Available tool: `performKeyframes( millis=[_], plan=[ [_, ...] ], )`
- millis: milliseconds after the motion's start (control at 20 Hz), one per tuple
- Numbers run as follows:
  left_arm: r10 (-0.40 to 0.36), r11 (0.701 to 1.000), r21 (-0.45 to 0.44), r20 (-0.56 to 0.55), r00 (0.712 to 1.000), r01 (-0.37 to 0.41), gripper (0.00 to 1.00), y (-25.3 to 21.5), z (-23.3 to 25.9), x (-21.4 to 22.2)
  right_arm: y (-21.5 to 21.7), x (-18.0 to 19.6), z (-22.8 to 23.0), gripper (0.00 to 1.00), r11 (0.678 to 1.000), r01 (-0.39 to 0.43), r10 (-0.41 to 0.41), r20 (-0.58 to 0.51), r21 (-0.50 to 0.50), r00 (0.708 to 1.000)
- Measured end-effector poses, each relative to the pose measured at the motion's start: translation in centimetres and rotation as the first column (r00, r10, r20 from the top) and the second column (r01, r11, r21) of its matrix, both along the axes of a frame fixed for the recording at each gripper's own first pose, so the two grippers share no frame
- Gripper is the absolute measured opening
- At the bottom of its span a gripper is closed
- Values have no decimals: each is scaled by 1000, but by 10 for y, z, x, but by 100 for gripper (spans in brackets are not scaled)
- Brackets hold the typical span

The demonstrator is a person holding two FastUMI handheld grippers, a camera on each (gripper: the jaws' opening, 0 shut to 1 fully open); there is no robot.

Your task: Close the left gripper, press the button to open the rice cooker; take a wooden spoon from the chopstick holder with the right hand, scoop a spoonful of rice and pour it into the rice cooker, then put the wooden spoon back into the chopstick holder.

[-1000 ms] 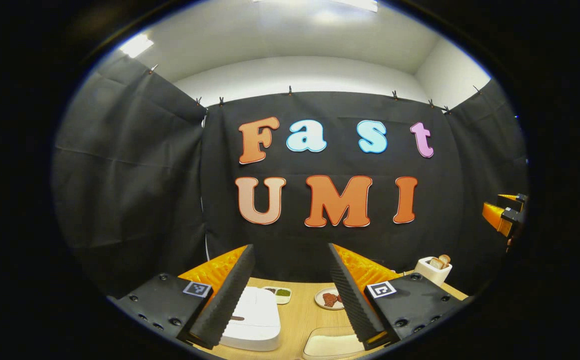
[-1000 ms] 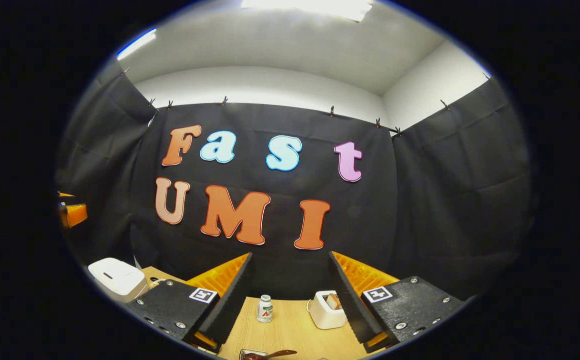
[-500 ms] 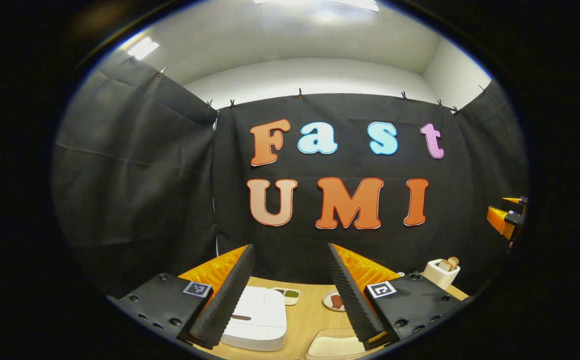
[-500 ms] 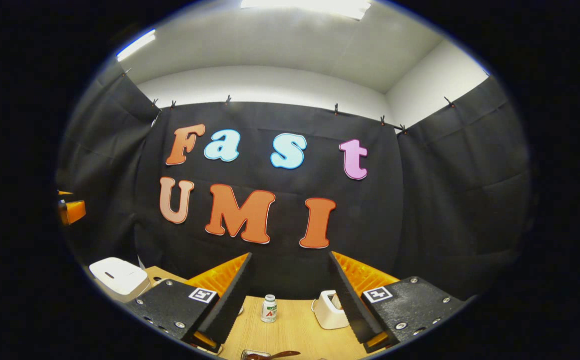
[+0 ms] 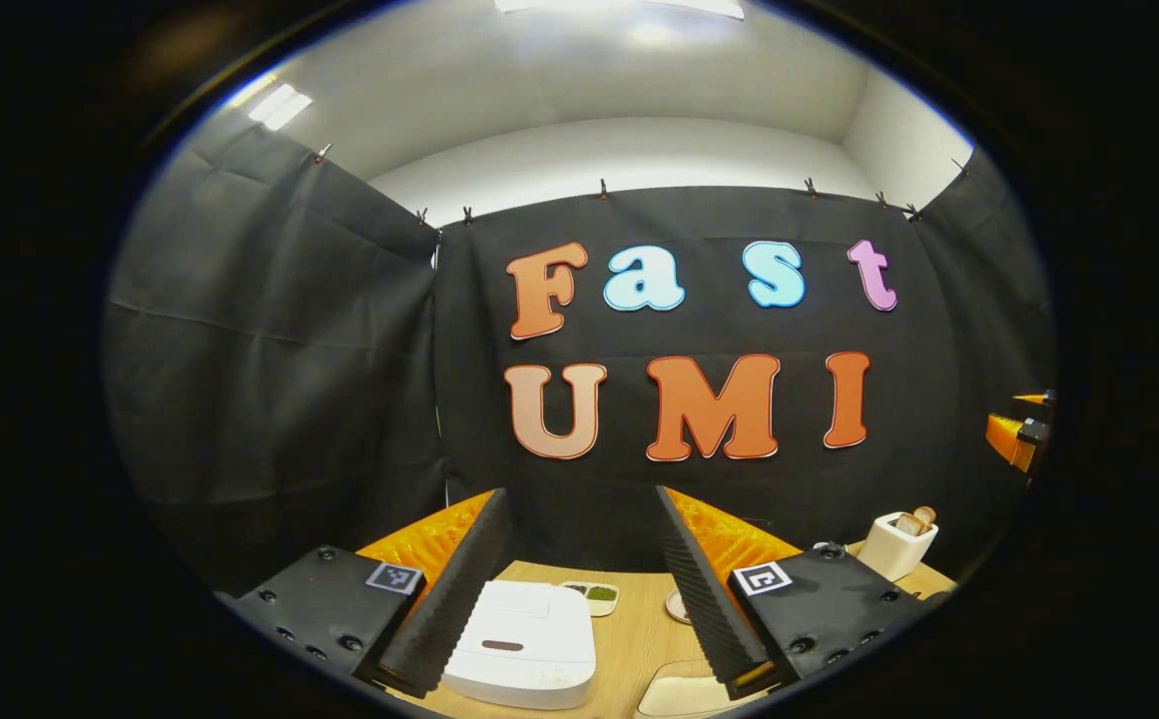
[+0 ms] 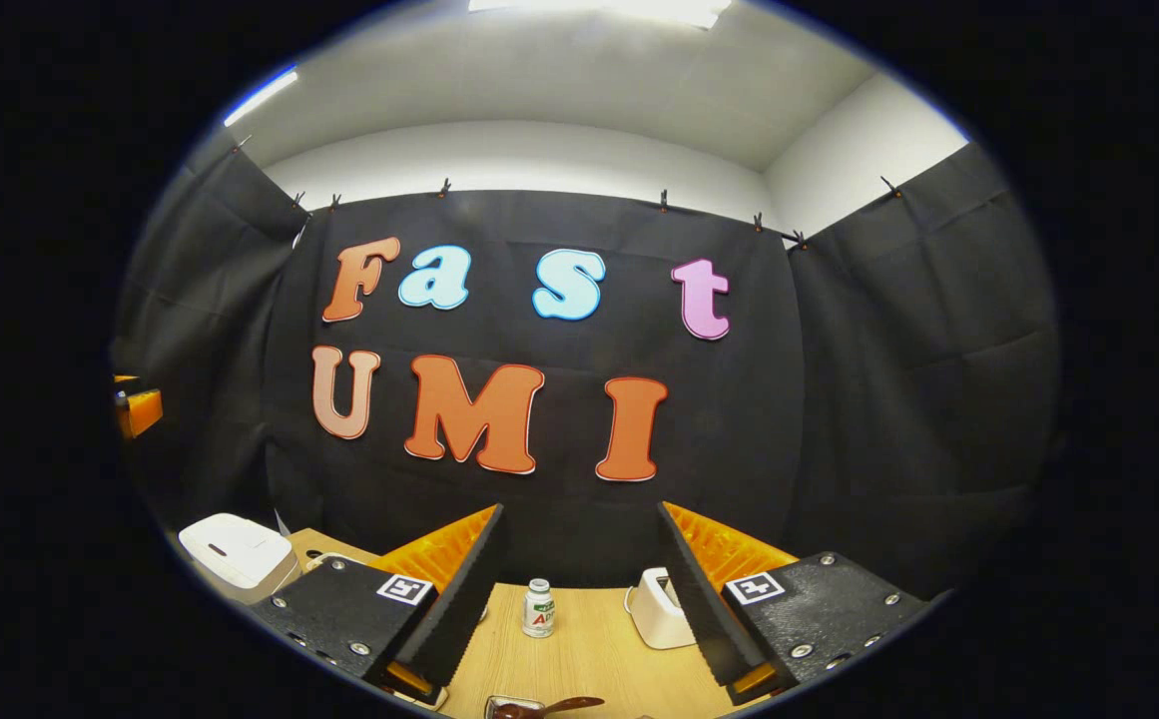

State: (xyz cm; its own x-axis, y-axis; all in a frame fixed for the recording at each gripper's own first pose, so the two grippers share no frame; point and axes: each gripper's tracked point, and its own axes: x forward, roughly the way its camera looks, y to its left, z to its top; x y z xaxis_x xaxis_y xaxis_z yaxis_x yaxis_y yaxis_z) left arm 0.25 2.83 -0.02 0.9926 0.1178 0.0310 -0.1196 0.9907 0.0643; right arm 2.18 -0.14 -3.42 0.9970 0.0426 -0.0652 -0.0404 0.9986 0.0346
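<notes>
Rice cooker [image 5: 522,644] sits closed on the desk [image 5: 629,639], low between the fingers of the left gripper [image 5: 579,589]. In the right gripper view it is off at the far left [image 6: 237,552]. White, boxy, with a dark slot-like button [image 5: 501,645] on the lid near the front edge.

Left gripper: jaws spread wide, holding nothing, well above the cooker. The task wants them pressed together before the push, so that step is not yet done.

Right gripper [image 6: 579,599]: jaws also spread, empty. Ahead of it are a small white bottle [image 6: 538,608] and a white holder [image 6: 659,609] near the back of the desk. A dark brown spoon [image 6: 549,707] lies over a small dish [image 6: 509,707] at the bottom edge. I can't tell if the white holder is the chopstick holder, or whether that spoon is the wooden one. In the left gripper view another white holder [image 5: 896,544] with pale brown pieces poking out stands far right.

Handling, as a judgement:
- Cooker body looks rigid and heavy enough to stay put under a press. Push straight down on the button, not sideways.
- Closed fingertips give one stiff point; the button is small, so centre on it.
- Wooden spoon should be light and stiff. Grip mid-handle across its width, so the bowl stays level under rice.
</notes>
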Motion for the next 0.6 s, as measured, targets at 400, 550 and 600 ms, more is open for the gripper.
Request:
performKeyframes(
  millis=[400,550,600],
  plan=[
    [48,997,-56,-53,997,-51,67,54,-14,22,-19,-2,-24,92,999,46,-46,-39,-16,998],
    [53,990,-123,-120,991,-68,13,70,-33,29,-23,-3,-33,91,998,55,-56,-57,-26,997],
    [37,987,-147,-148,988,-59,7,72,-44,34,-24,-3,-36,91,998,57,-59,-63,-30,996]
  ],
)
